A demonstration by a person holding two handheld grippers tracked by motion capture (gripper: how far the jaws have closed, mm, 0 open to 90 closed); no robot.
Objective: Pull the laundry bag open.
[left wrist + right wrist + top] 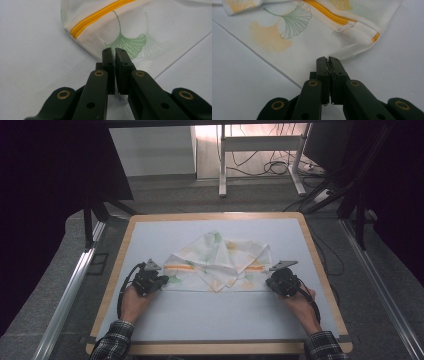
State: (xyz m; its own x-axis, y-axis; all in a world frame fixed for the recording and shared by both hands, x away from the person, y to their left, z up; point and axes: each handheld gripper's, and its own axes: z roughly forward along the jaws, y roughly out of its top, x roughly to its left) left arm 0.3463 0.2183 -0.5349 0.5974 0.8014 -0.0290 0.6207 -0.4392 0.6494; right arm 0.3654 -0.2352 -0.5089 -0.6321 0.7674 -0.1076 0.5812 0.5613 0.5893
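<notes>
A white mesh bag [217, 262] printed with green and orange leaves was spread, partly folded, across the middle of the grey table [210, 315], its near edge running straight between the two hands. The far layers were seen bunched toward a peak, so the step in hand was judged to be a fold, with the near edge to be carried over the rest. The left gripper [148, 279] was set at the near left corner, beside the yellow zip [97, 17], and its jaws were pressed nearly together over the mesh by the green leaf [130, 43]; a grip on the cloth was likely, though the pinch itself was hidden behind the tips. The right gripper [282, 281] was placed at the near right corner, where its jaws were closed on the thin hem [352, 51] of the bag, just short of the zip end [344, 27]. For a clean fold, both corners would best be lifted together and kept level, the edge held taut between them, and the hem gripped deeper if it began to slip.
</notes>
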